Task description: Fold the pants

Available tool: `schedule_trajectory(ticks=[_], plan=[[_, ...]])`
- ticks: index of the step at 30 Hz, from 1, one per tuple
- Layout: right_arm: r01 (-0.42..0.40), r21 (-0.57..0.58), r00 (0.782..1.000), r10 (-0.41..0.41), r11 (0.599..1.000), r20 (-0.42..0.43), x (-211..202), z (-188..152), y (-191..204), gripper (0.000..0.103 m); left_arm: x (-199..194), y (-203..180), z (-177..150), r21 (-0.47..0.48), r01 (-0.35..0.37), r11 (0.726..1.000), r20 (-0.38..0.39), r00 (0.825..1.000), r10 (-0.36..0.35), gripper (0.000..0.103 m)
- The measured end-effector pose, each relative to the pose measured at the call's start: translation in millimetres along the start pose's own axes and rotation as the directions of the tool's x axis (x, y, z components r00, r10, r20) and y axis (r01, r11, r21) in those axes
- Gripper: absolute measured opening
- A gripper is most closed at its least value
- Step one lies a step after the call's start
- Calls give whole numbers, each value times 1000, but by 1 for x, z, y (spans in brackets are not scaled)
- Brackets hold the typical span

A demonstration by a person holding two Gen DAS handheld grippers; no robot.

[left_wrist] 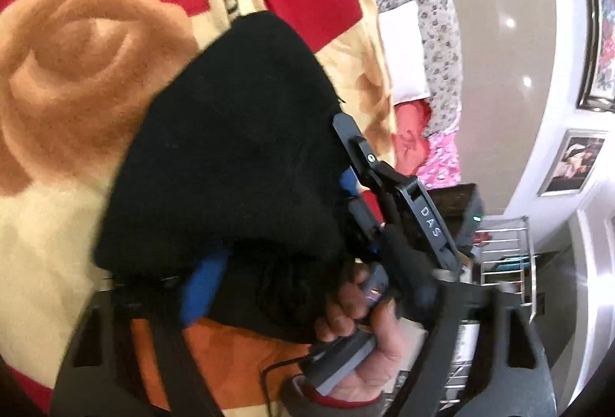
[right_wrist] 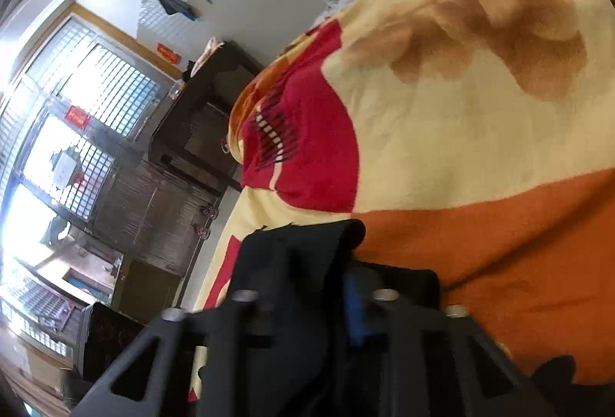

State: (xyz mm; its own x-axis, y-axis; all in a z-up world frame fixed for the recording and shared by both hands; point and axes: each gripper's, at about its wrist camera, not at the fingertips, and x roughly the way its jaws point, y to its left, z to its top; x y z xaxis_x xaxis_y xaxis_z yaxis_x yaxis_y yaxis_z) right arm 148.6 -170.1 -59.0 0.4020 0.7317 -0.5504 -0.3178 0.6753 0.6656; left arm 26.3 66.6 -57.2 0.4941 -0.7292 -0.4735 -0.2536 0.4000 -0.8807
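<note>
The black pants (left_wrist: 230, 155) hang in a folded bundle above the patterned blanket (left_wrist: 77, 78). My left gripper (left_wrist: 207, 282) is shut on the lower edge of the pants, a blue finger pad (left_wrist: 203, 286) showing under the cloth. My right gripper (left_wrist: 357, 178), seen in the left wrist view with the hand (left_wrist: 369, 359) holding it, is shut on the right edge of the same bundle. In the right wrist view the right gripper (right_wrist: 338, 286) pinches a black fold of the pants (right_wrist: 300, 255), with a blue pad (right_wrist: 355, 305) beside it.
A red, cream and orange blanket (right_wrist: 461, 148) covers the bed. Floral bedding (left_wrist: 423, 13) and a white pillow (left_wrist: 403, 52) lie at its far end. A dark wooden cabinet (right_wrist: 200, 117) and a barred window (right_wrist: 77, 117) stand beside the bed. A metal rack (left_wrist: 507, 255) is nearby.
</note>
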Motion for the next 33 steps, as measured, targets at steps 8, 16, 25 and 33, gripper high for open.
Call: schedule_trajectory(ticks=[8,16,25,33], plan=[[-61,-77,995,67,995,79,-44,-9,30,7,-8,-13,-15,136,-53,989,3,999,53,13],[-50,-91,977,68,995,203,-131,-34,27,6,-9,-57,-70,328,-47,943,-45,997,66,12],[183,101,957,-201,978,210,-162,-60,-57,6,68,-68,-126,484,-122,866,-154,963,222,12],[160,136,948,-191,978,256,-182,-66,-57,24,51,-88,-139,619,-221,754,-66,942,330,12]])
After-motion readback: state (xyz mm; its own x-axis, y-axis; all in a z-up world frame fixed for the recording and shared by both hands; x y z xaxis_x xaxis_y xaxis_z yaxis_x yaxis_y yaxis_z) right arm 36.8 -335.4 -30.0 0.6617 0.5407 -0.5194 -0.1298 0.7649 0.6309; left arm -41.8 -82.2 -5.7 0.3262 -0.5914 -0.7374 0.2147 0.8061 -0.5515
